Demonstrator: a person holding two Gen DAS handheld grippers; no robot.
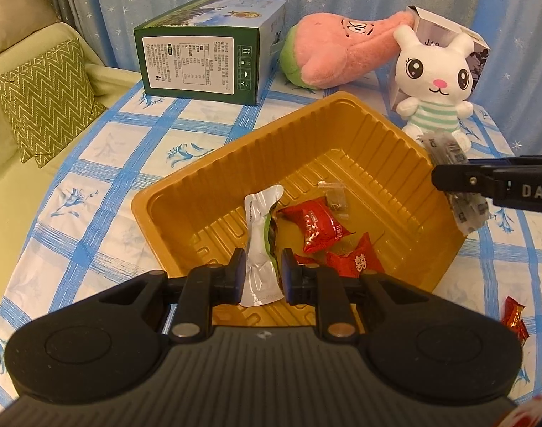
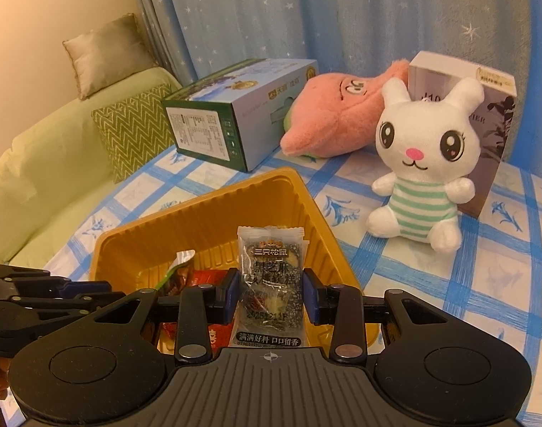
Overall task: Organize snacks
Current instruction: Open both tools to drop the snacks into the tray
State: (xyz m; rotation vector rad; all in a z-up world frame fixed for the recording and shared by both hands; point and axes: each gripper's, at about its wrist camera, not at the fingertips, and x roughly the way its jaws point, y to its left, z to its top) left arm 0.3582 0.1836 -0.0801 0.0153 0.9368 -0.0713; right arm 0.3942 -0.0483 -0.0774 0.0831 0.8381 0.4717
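My left gripper has its jaws pinching a silver pouch above the yellow tray – right gripper jaws clamp a clear sesame snack packet over the tray's right rim.

I see the tray on the tabletop with candies in it; behind it stands a carton, to its right a plush carrot, then a plush rabbit.
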